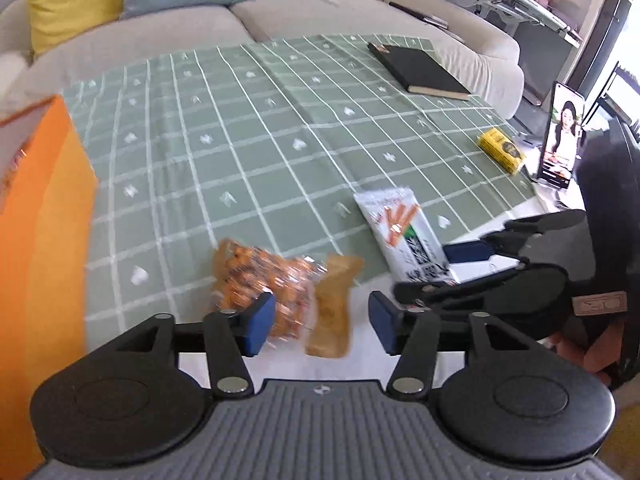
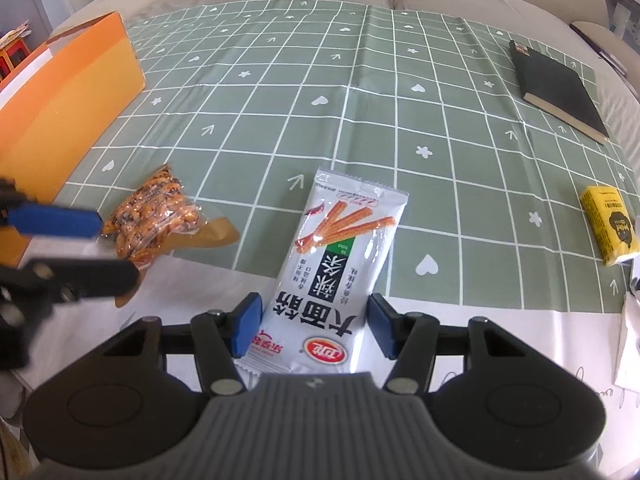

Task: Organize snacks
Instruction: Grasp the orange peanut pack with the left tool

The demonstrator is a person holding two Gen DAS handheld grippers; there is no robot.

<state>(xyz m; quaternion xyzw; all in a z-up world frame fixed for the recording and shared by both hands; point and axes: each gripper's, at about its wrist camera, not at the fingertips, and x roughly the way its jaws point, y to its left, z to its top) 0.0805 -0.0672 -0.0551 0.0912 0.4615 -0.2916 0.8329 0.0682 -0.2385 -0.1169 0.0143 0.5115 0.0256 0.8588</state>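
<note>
Item one: silver snack packet (image 2: 338, 264), printed with orange-red sticks, large black Chinese characters, a dark label panel with a green corner and a red oval logo near its bottom edge. It lies half on the green grid tablecloth (image 2: 360, 92), half on the bare white surface (image 2: 500, 340). The right tool (image 2: 314, 328) straddles its lower end, blue pads standing beside the packet's edges; whether they press on it cannot be told.

Item two: clear bag of orange snacks (image 1: 266, 280) with a tan header, at the cloth's near edge beside an orange box (image 2: 68, 92). The left tool (image 1: 322, 322) stands with jaws apart, bag between them, unpressed.

Item three: yellow packet (image 2: 610, 224) with a dark round emblem, writing unreadable.

Also present: black book (image 2: 558, 90), phone (image 1: 560, 136) showing a video.
</note>
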